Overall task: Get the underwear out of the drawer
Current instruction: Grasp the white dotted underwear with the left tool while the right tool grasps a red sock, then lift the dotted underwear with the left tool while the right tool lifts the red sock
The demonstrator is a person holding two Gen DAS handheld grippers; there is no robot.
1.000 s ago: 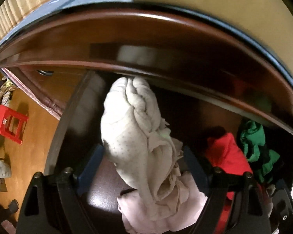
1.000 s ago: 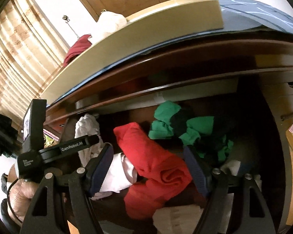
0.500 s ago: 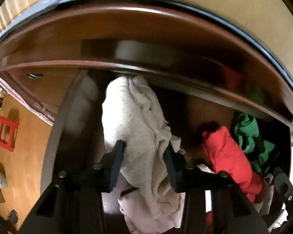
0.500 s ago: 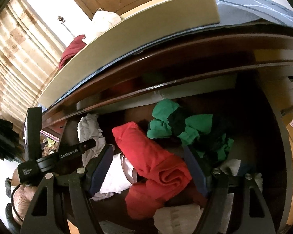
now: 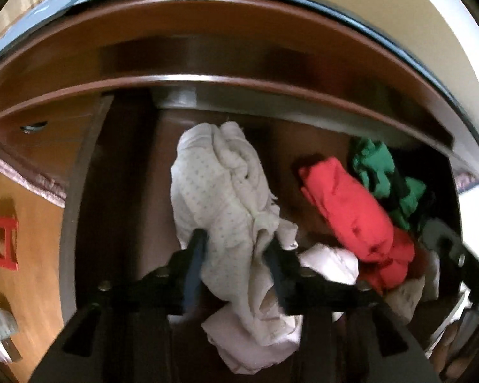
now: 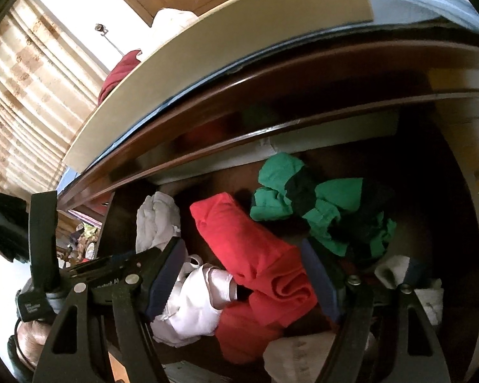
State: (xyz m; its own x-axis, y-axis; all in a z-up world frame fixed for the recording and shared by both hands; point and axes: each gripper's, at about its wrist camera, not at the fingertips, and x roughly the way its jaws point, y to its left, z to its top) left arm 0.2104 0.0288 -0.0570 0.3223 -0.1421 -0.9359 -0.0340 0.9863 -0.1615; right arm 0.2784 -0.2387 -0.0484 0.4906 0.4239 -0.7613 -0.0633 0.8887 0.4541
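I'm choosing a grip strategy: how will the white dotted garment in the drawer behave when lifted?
The white dotted garment is crumpled, soft cloth, so it will likely drape limply below the left gripper. It looks light. Its lower folds lie on a pale pink piece, which might drag along.

drawer (image 5: 79, 223): 1 — garments: 1 white dotted (image 5: 214, 191) | 1 red (image 6: 255, 255) | 1 green-black (image 6: 319, 210)

A red plastic stool (image 5: 0, 242) stands on the wooden floor (image 5: 25, 223); striped curtains (image 6: 25, 95) hang behind it.
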